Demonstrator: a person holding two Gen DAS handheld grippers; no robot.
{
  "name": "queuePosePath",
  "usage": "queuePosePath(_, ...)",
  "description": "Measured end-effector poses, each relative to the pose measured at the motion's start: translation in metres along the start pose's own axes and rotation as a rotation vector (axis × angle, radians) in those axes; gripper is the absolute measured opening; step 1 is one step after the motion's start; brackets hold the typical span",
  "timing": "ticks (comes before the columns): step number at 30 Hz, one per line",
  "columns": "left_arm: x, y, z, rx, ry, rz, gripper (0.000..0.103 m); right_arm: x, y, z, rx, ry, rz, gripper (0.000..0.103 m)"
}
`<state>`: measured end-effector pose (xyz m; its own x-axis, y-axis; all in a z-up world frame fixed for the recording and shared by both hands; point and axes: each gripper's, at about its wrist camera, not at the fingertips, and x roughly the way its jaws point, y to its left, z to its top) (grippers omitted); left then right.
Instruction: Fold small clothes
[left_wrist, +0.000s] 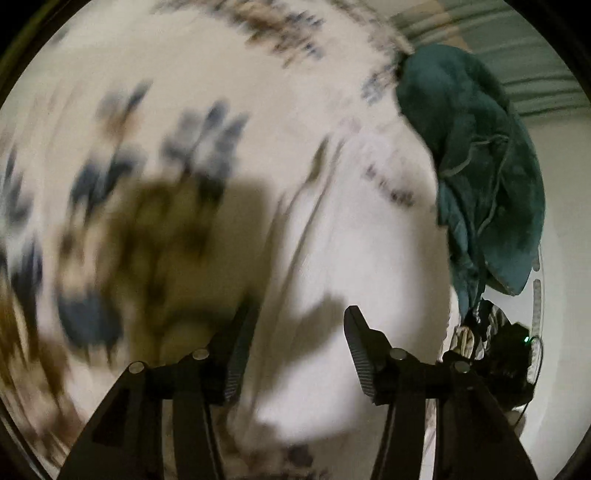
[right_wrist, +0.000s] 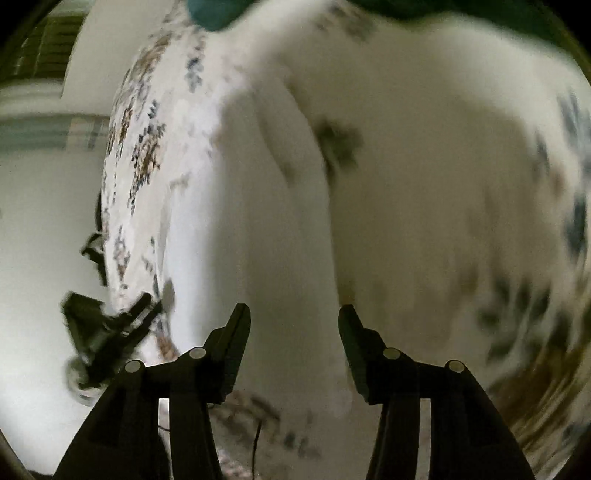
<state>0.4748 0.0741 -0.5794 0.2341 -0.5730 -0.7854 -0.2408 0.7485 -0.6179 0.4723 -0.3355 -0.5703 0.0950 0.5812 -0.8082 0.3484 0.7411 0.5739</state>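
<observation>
Fabric of this kind is likely handling as light, limp and non-slippery; a hem or corner is probably offering the best hold. Lying on the floral-print bedcover (left_wrist: 122, 192), a white garment (left_wrist: 354, 229) is looking plain and creased, though blur is hiding detail. Beside it a teal garment (left_wrist: 480, 166) is sitting bunched. Left gripper (left_wrist: 295, 350) and right gripper (right_wrist: 294, 347) are hovering over the white garment, fingers spread, grasping nothing.
</observation>
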Motion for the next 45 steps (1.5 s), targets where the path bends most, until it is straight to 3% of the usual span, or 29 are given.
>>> queuePosePath(3,0.008,0.012,-0.024,-0.040,0.017,0.017,0.048,0.017,-0.024,-0.028,0.090,0.020,0.052,0.052)
queuePosePath(7,0.011,0.002,-0.038,0.021,-0.015,0.087,0.048,0.029,-0.033,-0.050,0.113,-0.017,0.071,0.052)
queuePosePath(15,0.016,-0.020,-0.043,0.128,-0.019,0.187,0.048,0.031,-0.032,-0.057,0.100,-0.026,0.051,0.052)
queuePosePath(22,0.018,-0.018,-0.046,0.113,-0.025,0.188,0.048,0.035,-0.022,-0.051,0.085,-0.028,0.037,0.052)
queuePosePath(31,0.019,-0.017,-0.048,0.109,-0.021,0.174,0.048,0.040,-0.022,-0.054,0.088,-0.017,0.098,0.051)
queuePosePath(32,0.018,-0.017,-0.049,0.112,-0.026,0.167,0.045,0.041,-0.020,-0.054,0.074,-0.023,0.095,0.041)
queuePosePath(33,0.018,-0.018,-0.049,0.119,-0.037,0.152,0.025,0.040,-0.018,-0.055,0.057,-0.031,0.084,0.032)
queuePosePath(34,0.017,-0.020,-0.051,0.126,-0.040,0.123,0.019,0.039,-0.015,-0.055,0.032,-0.043,0.053,0.018)
queuePosePath(38,0.022,-0.010,-0.046,0.081,-0.019,0.106,0.018,0.032,-0.012,-0.050,0.007,-0.096,-0.079,0.009)
queuePosePath(41,0.018,0.006,-0.041,-0.018,-0.002,0.051,0.027,0.044,-0.015,-0.042,0.000,-0.007,-0.063,0.011)
queuePosePath(43,0.004,0.004,-0.046,-0.034,-0.021,0.041,0.047,0.038,-0.002,-0.038,-0.063,0.012,-0.043,0.017)
queuePosePath(44,-0.003,0.004,-0.051,-0.045,-0.028,0.031,0.065,0.032,0.002,-0.033,-0.086,0.025,-0.032,0.032)
queuePosePath(45,-0.011,0.006,-0.058,-0.069,-0.041,0.003,0.072,0.025,0.004,-0.027,-0.097,0.027,-0.024,0.041)
